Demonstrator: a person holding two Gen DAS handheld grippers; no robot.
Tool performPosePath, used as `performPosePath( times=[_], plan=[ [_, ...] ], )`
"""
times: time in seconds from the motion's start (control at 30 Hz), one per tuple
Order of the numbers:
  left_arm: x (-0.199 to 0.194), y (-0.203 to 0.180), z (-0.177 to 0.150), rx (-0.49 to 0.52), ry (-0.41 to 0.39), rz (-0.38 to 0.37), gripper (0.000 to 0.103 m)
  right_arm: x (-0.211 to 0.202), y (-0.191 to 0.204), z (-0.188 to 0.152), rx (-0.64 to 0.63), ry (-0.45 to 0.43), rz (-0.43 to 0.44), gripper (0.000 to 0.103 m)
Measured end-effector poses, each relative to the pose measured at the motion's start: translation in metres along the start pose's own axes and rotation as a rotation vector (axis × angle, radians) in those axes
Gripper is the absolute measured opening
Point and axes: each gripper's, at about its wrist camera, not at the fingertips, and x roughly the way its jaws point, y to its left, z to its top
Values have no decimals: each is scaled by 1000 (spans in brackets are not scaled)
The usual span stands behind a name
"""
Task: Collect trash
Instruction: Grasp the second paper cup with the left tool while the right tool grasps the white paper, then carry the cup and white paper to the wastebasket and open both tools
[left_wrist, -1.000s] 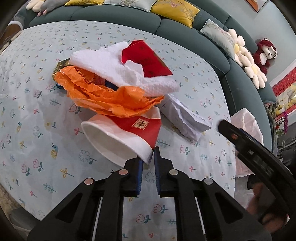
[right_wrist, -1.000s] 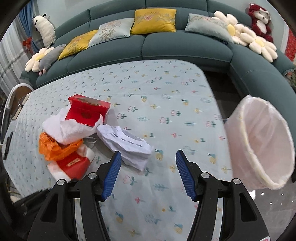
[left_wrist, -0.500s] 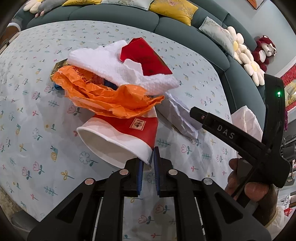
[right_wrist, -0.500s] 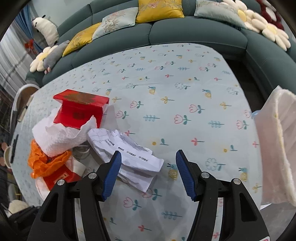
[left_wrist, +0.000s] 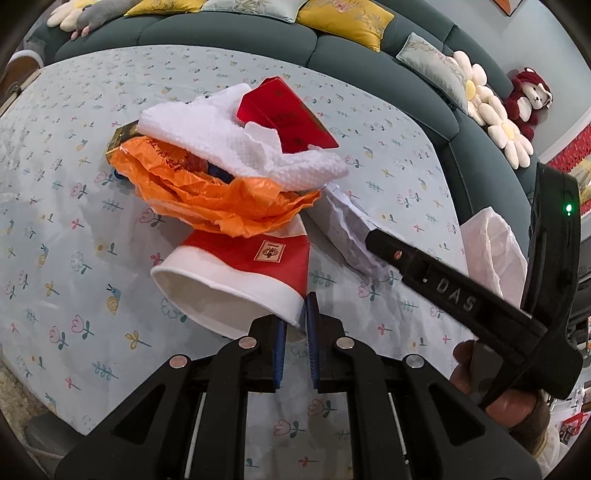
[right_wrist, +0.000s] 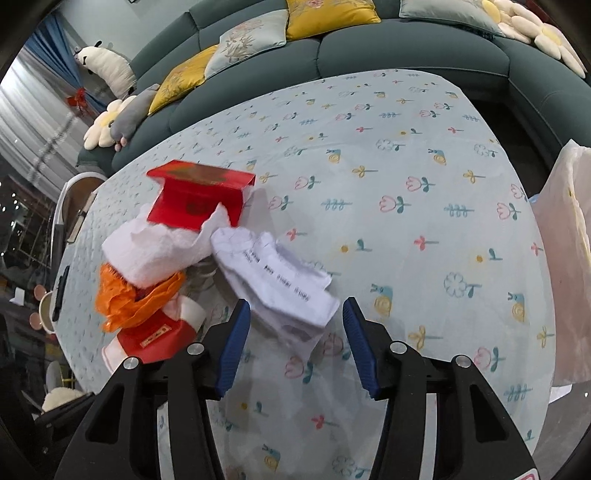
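Observation:
My left gripper (left_wrist: 295, 321) is shut on the rim of a red and white paper cup (left_wrist: 240, 273) that lies on its side. On the cup is a pile: an orange plastic bag (left_wrist: 221, 199), a white paper towel (left_wrist: 229, 140) and a red box (left_wrist: 288, 110). A crumpled printed paper (right_wrist: 280, 280) lies beside the pile. My right gripper (right_wrist: 295, 306) hangs low over it with its jaws closing. The paper's near end sits between the blue pads (right_wrist: 236, 332), which do not press on it. A hand (left_wrist: 498, 398) holds that gripper.
A flowered cloth covers the table (right_wrist: 406, 184). A pale plastic trash bag (right_wrist: 565, 258) stands open past the table's right edge. A teal sofa (right_wrist: 369, 55) with cushions and plush toys curves round the far side. A chair (right_wrist: 70, 199) is at the left.
My right gripper has come down and tilted over the crumpled paper, and its jaws have narrowed. It now reaches into the left wrist view. The left gripper and cup have stayed put.

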Motion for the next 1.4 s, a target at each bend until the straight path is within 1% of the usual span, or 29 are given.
performPosePath(
  times=[0.07,0.1,0.13,0.2,0.33,0.43,0.57,0.73,0.9,1.1,1.4],
  plan=[
    [-2,-1,-1,3,-2,2,9,0,2,-2,-12,11,2,36],
    [-3,-1,-1,3,-1,1,9,0,2,-3,-14,21,9,19],
    [-4,-2,-3,4,-1,1,9,0,0,-3,-10,27,15,12],
    [-7,-4,-4,10,-5,3,8,-3,-1,-3,-7,18,15,12],
    [-16,-9,-4,20,-20,1,7,-14,-2,-2,-8,-9,18,5],
    [-24,-15,-3,31,-34,-7,5,-31,-4,-1,-1,-46,20,3],
    [-37,-32,-1,58,-60,-32,4,-58,-12,-1,10,-101,5,3],
    [-46,-58,-4,116,-82,-57,4,-93,-30,4,39,-170,-16,3],
    [-55,-85,-5,163,-97,-82,4,-127,-53,4,60,-235,-58,3],
    [-60,-132,-3,242,-116,-123,4,-162,-90,3,103,-302,-107,3],
    [-52,-215,0,375,-113,-206,4,-195,-145,-6,152,-351,-201,3]
  ],
)
